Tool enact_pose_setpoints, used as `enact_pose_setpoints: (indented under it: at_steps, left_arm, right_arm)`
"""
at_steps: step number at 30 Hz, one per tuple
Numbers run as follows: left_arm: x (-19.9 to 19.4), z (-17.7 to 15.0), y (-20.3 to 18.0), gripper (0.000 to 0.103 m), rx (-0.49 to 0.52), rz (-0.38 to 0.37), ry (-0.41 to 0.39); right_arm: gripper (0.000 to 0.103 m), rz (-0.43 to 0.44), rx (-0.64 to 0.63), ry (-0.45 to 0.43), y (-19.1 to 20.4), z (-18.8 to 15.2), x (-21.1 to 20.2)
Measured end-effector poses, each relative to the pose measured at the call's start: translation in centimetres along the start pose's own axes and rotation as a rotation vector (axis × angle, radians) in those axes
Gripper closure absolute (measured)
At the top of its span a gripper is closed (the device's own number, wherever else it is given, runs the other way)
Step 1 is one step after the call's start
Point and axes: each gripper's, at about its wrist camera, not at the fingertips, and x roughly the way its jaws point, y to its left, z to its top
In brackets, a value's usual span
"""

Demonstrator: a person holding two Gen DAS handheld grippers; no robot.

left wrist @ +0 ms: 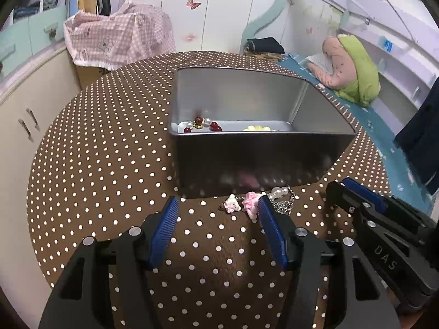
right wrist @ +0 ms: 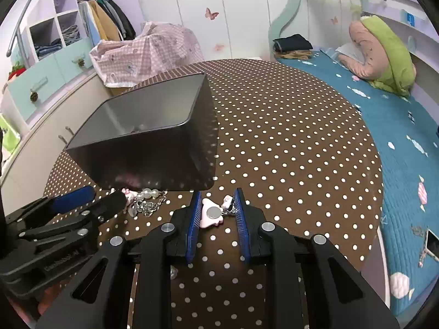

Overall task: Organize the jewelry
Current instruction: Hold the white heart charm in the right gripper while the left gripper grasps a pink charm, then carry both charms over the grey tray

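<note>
My left gripper (left wrist: 218, 205) stands open just above the dotted table, close to the front wall of a metal tin (left wrist: 247, 153). Two small pink-and-white charms (left wrist: 241, 205) lie between its fingers, near the right pad, with no pad pressing on them. Pearl beads and a silver chain (left wrist: 282, 198) lie just right of them. Inside the tin are a red-and-pearl bead bracelet (left wrist: 203, 124) and a yellow piece (left wrist: 256, 128). My right gripper (right wrist: 216, 196) is shut on a pink charm with a round silver disc (right wrist: 211, 215) and a short chain. It appears at the right edge as the right gripper (left wrist: 337, 186).
The round table (right wrist: 288, 137) wears a brown cloth with white dots. A bed with a teal cover (right wrist: 384, 126) borders its right side, with a pink-green cushion (right wrist: 384, 52) and a phone (right wrist: 430, 244). Cabinets (left wrist: 27, 109) and a pink checked cloth (left wrist: 118, 38) stand to the left and behind.
</note>
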Motion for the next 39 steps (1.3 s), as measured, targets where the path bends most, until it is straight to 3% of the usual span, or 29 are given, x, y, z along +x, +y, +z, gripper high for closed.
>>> enact_pose_setpoints:
  at_steps: [3,6,9,22,39]
  left_arm:
    - [0.1,0.4,-0.6,0.061,0.003,-0.015,-0.001]
    - [0.2,0.5,-0.8,0.086,-0.003,-0.086,0.003]
    - [0.1,0.3,-1.2,0.093,0.022,-0.058,-0.01]
    - [-2.2,0.3,0.3,0.093,-0.033,-0.059,-0.055]
    - [-6.1,2.3,1.5,0.093,-0.058,-0.04,-0.165]
  right_arm:
    - [0.078,-0.001,-0.005,-0.001,0.0,0.1,0.1]
    - [0.078,0.003,-0.008,0.001,0.0,0.2,0.3]
    - [0.078,0.004,-0.005,0.003,0.0,0.4,0.4]
    - [0.078,0.005,0.002,-0.013,-0.2,0.2,-0.3]
    - [0.078,0.012,-0.056,-0.141,2.2,3.4,-4.9]
